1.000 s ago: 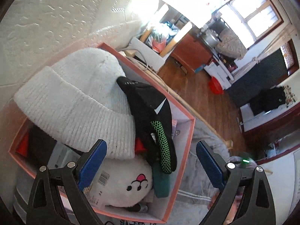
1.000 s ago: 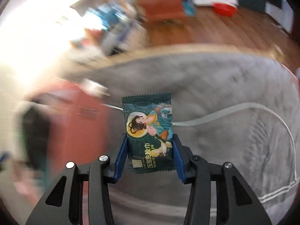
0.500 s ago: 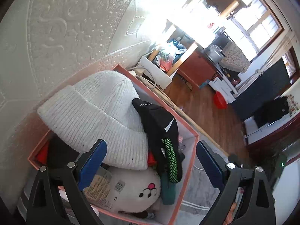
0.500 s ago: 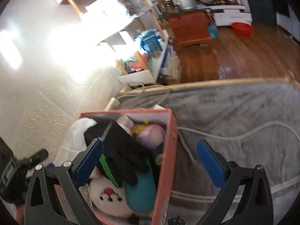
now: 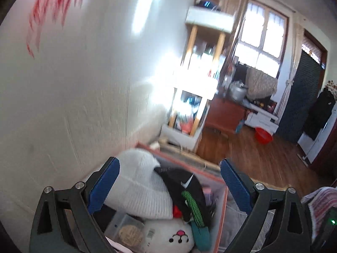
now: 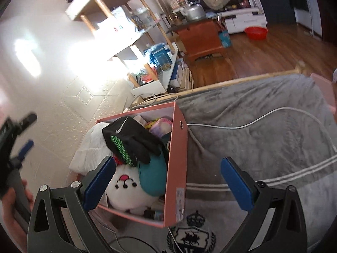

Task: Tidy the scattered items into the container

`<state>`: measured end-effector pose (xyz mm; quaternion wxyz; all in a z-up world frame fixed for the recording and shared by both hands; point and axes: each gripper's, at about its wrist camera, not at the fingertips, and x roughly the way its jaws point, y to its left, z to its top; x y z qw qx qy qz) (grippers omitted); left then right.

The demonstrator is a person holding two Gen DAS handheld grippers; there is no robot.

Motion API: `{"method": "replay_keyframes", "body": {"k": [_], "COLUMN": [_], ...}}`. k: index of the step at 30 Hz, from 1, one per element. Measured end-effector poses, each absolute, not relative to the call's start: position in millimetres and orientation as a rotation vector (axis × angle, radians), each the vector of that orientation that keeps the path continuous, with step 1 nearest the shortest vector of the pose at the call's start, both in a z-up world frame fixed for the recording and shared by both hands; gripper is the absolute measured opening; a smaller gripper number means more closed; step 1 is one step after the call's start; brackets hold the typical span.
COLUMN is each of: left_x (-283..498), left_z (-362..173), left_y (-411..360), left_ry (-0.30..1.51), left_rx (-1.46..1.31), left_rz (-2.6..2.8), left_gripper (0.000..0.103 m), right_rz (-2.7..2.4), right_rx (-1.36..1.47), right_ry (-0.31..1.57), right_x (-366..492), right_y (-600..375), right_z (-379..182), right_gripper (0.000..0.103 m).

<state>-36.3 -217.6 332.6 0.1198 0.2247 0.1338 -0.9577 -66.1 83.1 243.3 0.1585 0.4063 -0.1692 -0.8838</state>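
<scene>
Left gripper [image 5: 169,186] jaws opening, empty; right gripper [image 6: 168,184] agape.

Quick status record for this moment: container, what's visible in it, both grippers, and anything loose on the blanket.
container: pink box on grey blanket, by the wall
contents visible: white knit hat, black glove, white plush, teal item
left gripper: jaws opening, nothing between
right gripper: open, empty
loose on blanket: white cable
</scene>
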Motion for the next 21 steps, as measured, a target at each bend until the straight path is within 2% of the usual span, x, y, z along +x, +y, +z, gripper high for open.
{"method": "replay_keyframes", "body": {"k": [6,14,21], "left_x": [-11,47,146], "left_z": [352,355,367], "left_y": [-194,-141,-113], "left_ry": [0.309,0.154,0.146], "left_rx": [0.559,0.654,0.653], "left_rz": [-2.857,-2.873,-3.021], "left_gripper": [0.103,0.103,0.103], "right_rz": [-2.588,-2.651,-2.707], "right_rx": [1.102,1.124,1.157], "right_ry": [-0.32,-0.133,-0.142], "right_x": [-20,70,143], "right_y": [78,78,100], "right_z": [271,297,313], "right_gripper": [0.101,0.101,0.102]}}
